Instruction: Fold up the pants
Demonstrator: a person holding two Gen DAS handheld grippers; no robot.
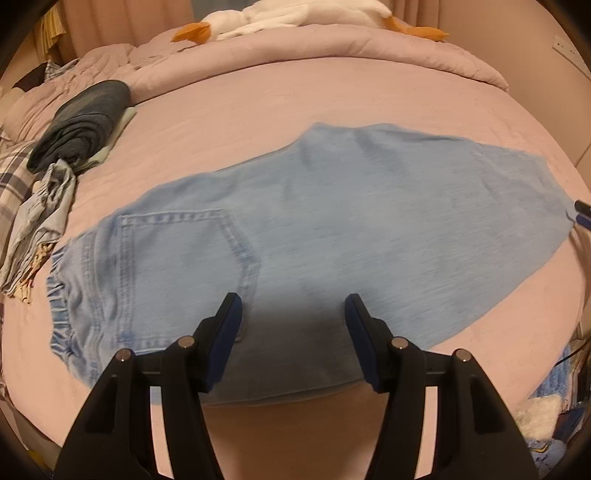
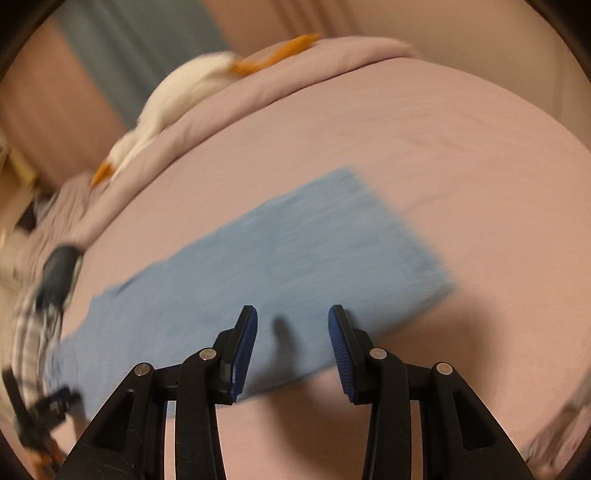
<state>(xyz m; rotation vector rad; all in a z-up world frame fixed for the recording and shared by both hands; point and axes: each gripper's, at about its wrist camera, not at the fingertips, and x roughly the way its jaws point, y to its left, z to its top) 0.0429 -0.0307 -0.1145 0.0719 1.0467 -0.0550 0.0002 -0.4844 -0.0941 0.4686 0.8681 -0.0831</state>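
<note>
Between the blue pads of the left gripper (image 1: 293,306), nothing is held: its fingers (image 1: 231,317) stand spread apart just over the near edge of the pants (image 1: 295,229), around the bottom corner of the back pocket (image 1: 177,251). The right gripper (image 2: 293,319) is likewise released, its fingers (image 2: 248,332) parted over the leg end, which looks blurred in that view.

These light denim pants lie flat across the pink bed (image 1: 258,99), already doubled leg on leg by the look of it, waistband (image 1: 59,306) to the left and hems (image 2: 417,258) to the right. To do the next fold well, I judge each gripper should close on both layers at the near edge, the left by the waist and the right by the hem, then carry one end over to meet the other with edges lined up and no crease trapped beneath.

Both tools point forward and downward at the cloth, left low and near level, right rolled somewhat so the bed appears tilted.

Farther out, folded dark clothes (image 1: 81,125) sit at the far left of the bed, with a crumpled pale garment (image 1: 40,221) just beside them; a white plush goose (image 1: 295,14) lies on the bunched duvet (image 1: 332,48) at the far side.
</note>
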